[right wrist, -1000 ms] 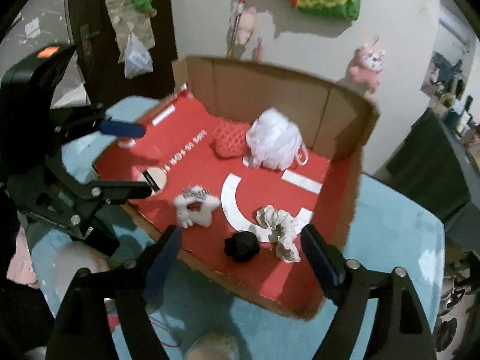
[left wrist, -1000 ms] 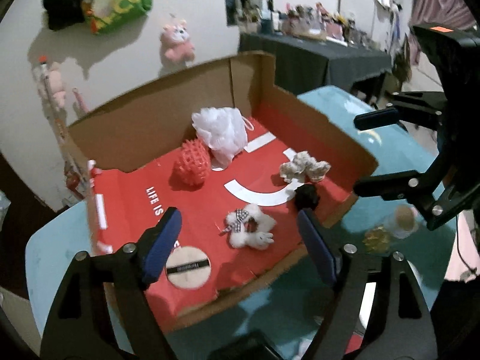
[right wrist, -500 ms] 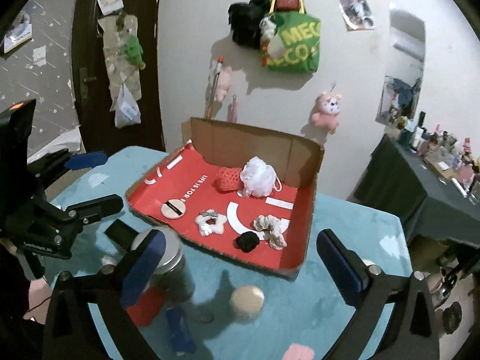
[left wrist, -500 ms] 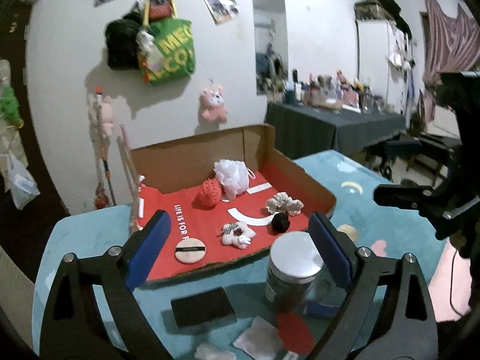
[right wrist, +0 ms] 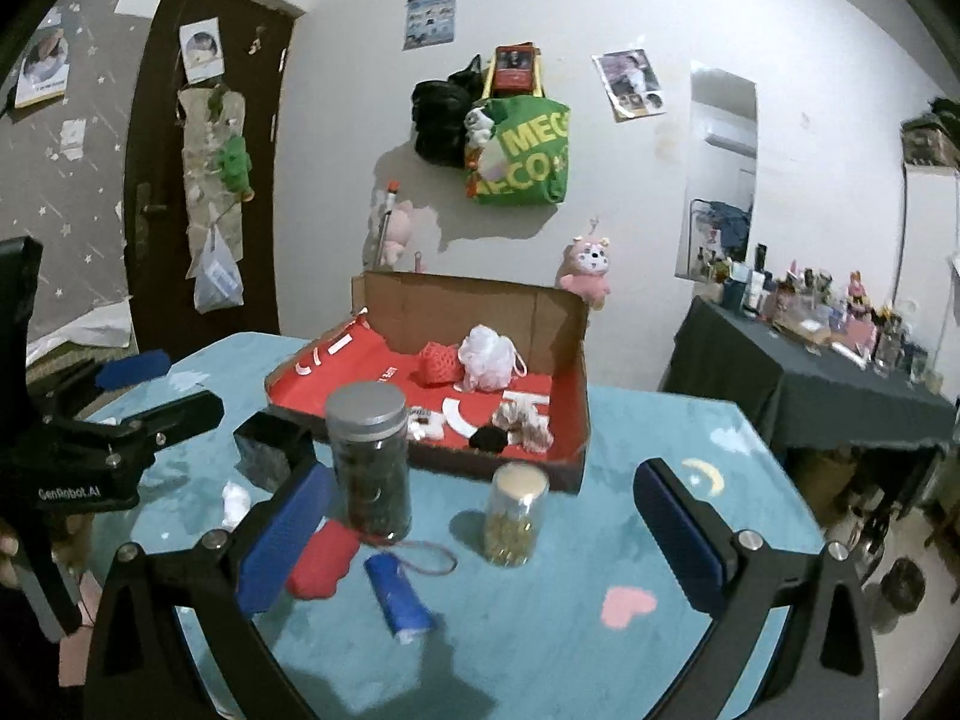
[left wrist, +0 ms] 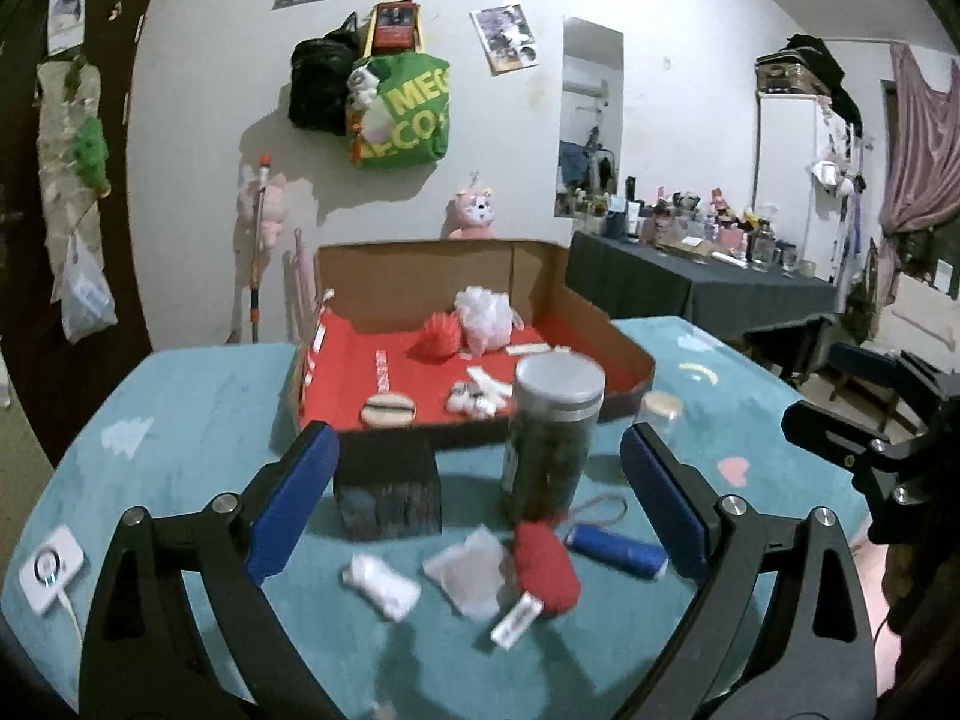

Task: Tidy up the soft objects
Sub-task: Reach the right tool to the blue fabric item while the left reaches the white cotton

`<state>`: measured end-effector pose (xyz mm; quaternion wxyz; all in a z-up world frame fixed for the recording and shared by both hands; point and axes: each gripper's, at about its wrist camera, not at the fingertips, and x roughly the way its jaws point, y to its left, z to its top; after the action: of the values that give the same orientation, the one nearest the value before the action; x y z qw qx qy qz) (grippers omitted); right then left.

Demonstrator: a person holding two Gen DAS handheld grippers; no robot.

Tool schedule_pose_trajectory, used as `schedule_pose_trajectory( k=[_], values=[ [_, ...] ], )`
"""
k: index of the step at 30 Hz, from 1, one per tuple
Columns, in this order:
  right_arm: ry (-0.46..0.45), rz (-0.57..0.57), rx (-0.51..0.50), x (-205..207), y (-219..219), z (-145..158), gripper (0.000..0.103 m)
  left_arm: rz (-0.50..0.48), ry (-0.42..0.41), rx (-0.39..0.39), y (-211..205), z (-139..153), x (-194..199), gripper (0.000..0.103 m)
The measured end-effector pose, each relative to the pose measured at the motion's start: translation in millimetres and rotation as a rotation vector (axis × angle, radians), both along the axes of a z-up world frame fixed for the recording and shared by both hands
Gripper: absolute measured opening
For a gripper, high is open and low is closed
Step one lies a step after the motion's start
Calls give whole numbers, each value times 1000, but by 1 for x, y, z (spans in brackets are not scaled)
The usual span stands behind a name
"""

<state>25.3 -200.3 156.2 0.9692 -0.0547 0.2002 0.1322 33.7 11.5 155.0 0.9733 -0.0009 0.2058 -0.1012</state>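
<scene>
A cardboard box (left wrist: 624, 354) with a red floor holds a white bath pouf (left wrist: 483, 312), a red mesh ball (left wrist: 441, 336), a round puff (left wrist: 387, 409) and a small white plush (left wrist: 471, 402). A beige scrunchie (right wrist: 522, 420) and a black one (right wrist: 489, 438) lie near its front edge. On the teal table before the box lie a red soft thing (left wrist: 549, 564), a white wad (left wrist: 381, 585) and a pale packet (left wrist: 471, 570). My left gripper (left wrist: 478, 438) is open and empty above them. The right gripper (right wrist: 483, 471) is open wide and also empty.
A tall jar with a grey lid (left wrist: 552, 438), a black block (left wrist: 387, 492), a small jar (right wrist: 516, 516) and a blue tube (right wrist: 399, 603) stand or lie between the grippers and the box. A white charger (left wrist: 51, 567) sits at the table's left edge (left wrist: 180, 420).
Both grippers have drawn back from over the box, so the jars and loose things on the near table have come into view. Both pairs of jaws stand wider than before.
</scene>
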Motion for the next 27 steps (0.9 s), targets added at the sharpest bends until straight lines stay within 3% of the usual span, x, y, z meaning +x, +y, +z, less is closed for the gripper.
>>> schedule_pose_trajectory(
  k=[13, 27],
  values=[
    [109, -34, 13, 7, 10, -74, 103, 41, 156, 2, 7, -66, -1, 96],
    [227, 13, -3, 34, 23, -107, 103, 106, 278, 10, 31, -93, 27, 96]
  ],
)
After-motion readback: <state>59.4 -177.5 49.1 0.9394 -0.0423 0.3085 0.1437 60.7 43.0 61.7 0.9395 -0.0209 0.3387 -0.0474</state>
